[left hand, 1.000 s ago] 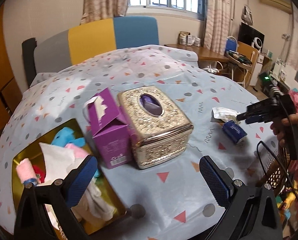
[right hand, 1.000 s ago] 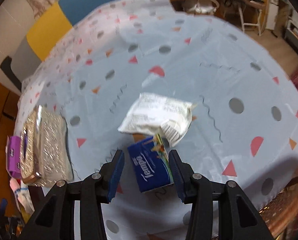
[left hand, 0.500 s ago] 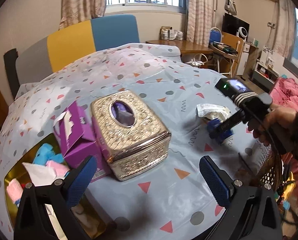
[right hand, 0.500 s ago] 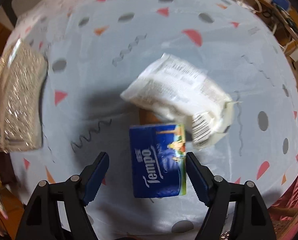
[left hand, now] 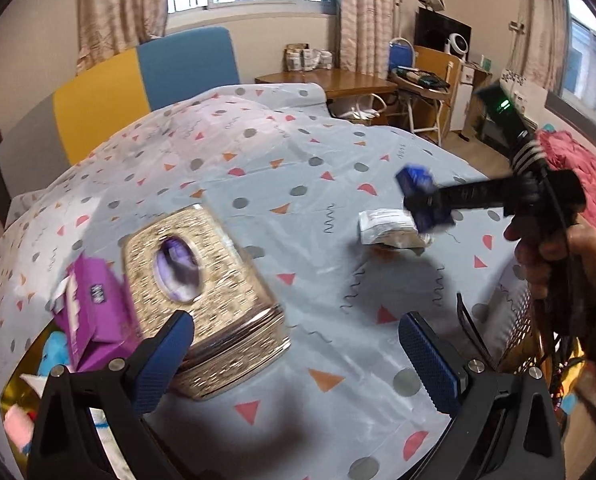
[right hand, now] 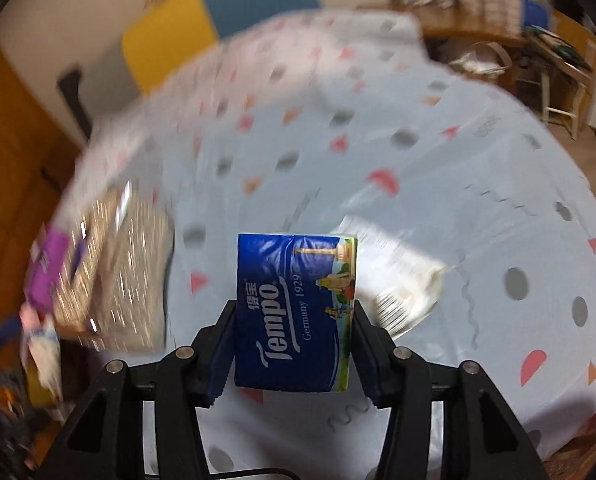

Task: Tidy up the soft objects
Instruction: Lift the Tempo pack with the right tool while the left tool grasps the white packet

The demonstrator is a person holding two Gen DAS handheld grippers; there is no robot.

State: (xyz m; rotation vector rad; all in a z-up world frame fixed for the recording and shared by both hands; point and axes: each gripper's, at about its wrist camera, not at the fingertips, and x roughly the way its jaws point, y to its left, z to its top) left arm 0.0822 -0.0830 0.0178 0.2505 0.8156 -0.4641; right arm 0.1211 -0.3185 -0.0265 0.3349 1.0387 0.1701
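My right gripper point(right hand: 293, 314) has its jaws closing, and its pads press both sides of a blue Tempo tissue pack point(right hand: 293, 308). The pack hangs clear above the tablecloth; the left wrist view shows it point(left hand: 424, 196) raised at the right, with a hand behind the gripper. A white plastic packet point(right hand: 398, 276) lies on the cloth just beyond and below it. My left gripper point(left hand: 298, 356) stands open with nothing between its fingers, over the table's near side. A gold tray point(left hand: 11, 394) with soft toys sits at the lower left, partly hidden by my left finger.
An ornate gold tissue box point(left hand: 201, 292) stands left of centre with an opened purple carton point(left hand: 93, 308) beside it. The patterned tablecloth point(left hand: 298, 152) covers a round table. A wicker basket point(left hand: 518, 332) sits past the table's right edge. Chairs and a desk stand behind.
The right gripper straddled the blue pack on the table, closed on it and lifted it off the cloth. The left gripper drifted sideways, staying open; the gold box now sits further left in its view.
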